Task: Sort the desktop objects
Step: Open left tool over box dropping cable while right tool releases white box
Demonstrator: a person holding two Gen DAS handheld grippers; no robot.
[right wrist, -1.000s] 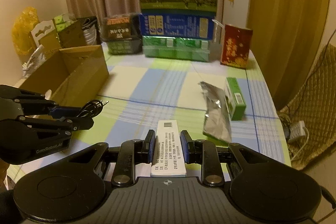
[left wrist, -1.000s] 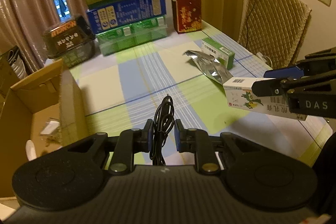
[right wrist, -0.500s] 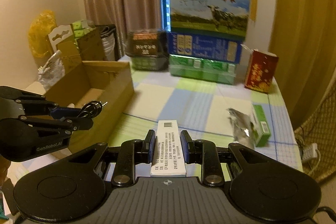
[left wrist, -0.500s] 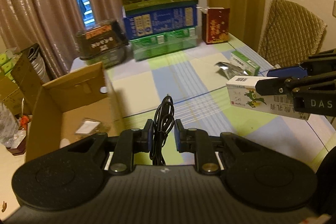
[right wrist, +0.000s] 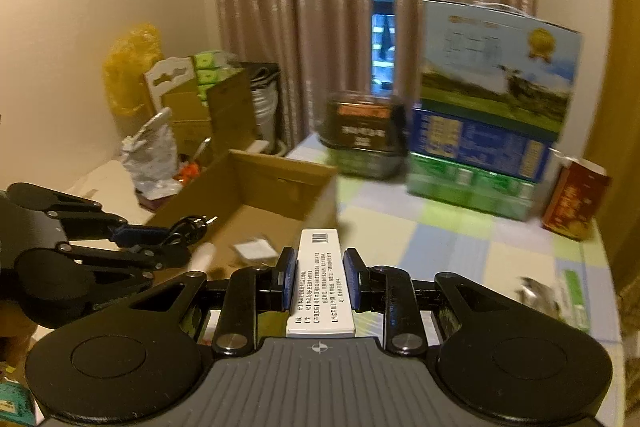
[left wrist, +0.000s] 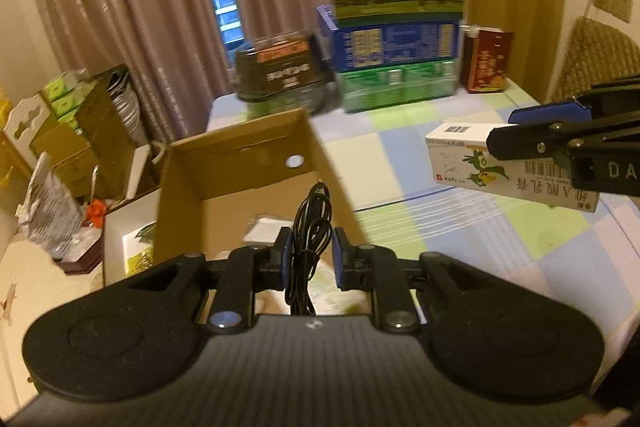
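Below both grippers now sits the cardboard box (left wrist: 240,163) — they have swung over from the table; left gripper (left wrist: 308,251) pinches the black cable (left wrist: 310,223), right gripper (right wrist: 318,277) clamps the white carton (right wrist: 320,283) — ready to drop.

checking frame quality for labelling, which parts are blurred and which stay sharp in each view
Left wrist view: stacked milk cartons and brown cardboard box smeared by motion, coiled black cable sharp. Right wrist view: same smear on the background, white medicine box crisp; dim warm light, fisheye bending at edges.
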